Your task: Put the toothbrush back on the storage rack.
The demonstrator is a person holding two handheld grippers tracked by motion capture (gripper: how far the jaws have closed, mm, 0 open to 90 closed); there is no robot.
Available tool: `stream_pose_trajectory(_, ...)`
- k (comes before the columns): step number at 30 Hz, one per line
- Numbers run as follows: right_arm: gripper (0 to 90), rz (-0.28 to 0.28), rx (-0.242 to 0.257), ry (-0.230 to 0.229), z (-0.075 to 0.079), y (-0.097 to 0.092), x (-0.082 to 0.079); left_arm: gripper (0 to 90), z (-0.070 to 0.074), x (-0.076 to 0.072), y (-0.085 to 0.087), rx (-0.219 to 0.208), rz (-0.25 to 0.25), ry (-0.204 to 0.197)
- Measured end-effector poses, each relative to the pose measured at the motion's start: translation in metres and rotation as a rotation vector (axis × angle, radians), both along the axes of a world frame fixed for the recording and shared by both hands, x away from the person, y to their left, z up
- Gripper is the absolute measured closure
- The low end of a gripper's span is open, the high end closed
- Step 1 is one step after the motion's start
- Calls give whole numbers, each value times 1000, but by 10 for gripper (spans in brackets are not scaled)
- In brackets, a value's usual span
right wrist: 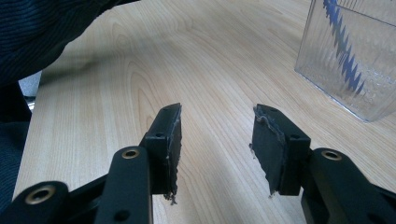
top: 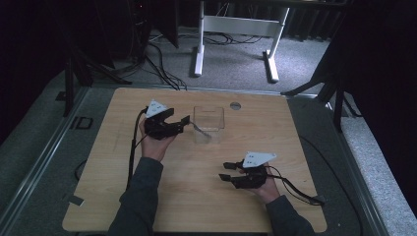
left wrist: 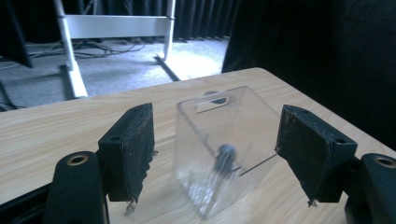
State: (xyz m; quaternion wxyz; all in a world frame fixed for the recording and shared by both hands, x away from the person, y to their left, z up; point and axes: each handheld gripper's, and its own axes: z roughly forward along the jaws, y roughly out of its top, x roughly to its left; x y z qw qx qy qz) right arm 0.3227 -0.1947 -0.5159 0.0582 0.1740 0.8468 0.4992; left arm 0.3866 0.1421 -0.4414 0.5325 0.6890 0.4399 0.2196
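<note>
A clear plastic box (top: 208, 123) stands upright on the wooden table (top: 196, 196), a little behind its middle. A thin grey-tipped item (left wrist: 226, 157) leans inside it; I cannot tell what it is. My left gripper (top: 181, 118) is at the box's left side and open. In the left gripper view the box (left wrist: 219, 144) sits between and just beyond the spread jaws of that gripper (left wrist: 215, 112), untouched. My right gripper (top: 225, 171) is open near the front right, pointing left. Nothing lies between the jaws of the right gripper (right wrist: 218, 112), and the ribbed box (right wrist: 355, 60) stands off to its upper right.
A round cable hole (top: 235, 105) is set in the table behind the box. Beyond the far edge are a white desk frame (top: 236, 24), floor cables and dark curtains. A dark sleeve (right wrist: 42, 32) fills the right gripper view's upper left corner.
</note>
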Motion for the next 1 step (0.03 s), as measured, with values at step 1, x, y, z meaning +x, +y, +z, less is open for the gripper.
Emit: stream_pose_trajectory(1, 517, -1, -1, 0, 0, 0, 0, 280, 0, 0, 0, 0, 0, 0)
